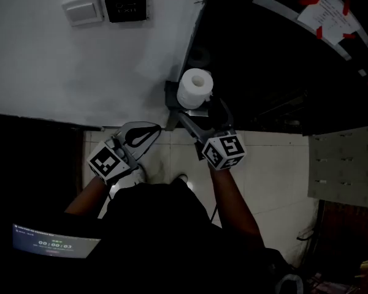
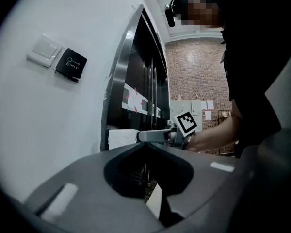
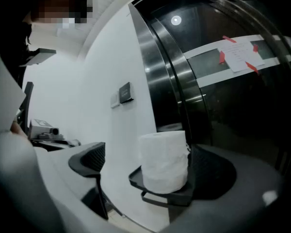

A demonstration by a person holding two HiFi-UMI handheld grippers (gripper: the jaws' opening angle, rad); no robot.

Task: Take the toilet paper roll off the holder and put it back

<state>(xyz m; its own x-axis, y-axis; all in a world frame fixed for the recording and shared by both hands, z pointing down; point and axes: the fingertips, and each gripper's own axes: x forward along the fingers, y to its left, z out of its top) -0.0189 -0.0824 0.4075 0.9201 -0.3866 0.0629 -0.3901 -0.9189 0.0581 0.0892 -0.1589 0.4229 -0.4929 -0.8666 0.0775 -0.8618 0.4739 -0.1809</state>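
Two sets of jaws, two different states, both held level in front of a white wall (image 1: 80,72) and a dark glass door (image 1: 276,60) with a steel frame.

On the right gripper (image 1: 199,110): jaws spread about as wide as possible, one on each side of the white toilet paper roll (image 1: 195,87), no pad pressing on it. In the right gripper view, right-hand jaw close beside the roll, a clear gap toward the left-hand one.

Roll upright on the dark shelf-like holder (image 3: 157,192) at the junction of wall and door frame, hollow core facing up in the head view.

On the left gripper (image 2: 145,145): jaws closed tip to tip, nothing between them, well to the left of the roll and apart from it.

Black-and-white square-marker cubes (image 1: 224,152) on both grippers.

High on the wall, a black square plate (image 2: 71,64) with the white word "EXIT" under a small symbol, just beside a white wall switch (image 2: 43,51).

Across the door, a pale strip (image 3: 203,58) and a white paper sheet (image 3: 240,55) stuck down with red tape (image 3: 222,56); print on the sheet too small to read.

At the lower left of the head view, a lit screen (image 1: 52,244) with a row of timer-like digits, not surely legible.
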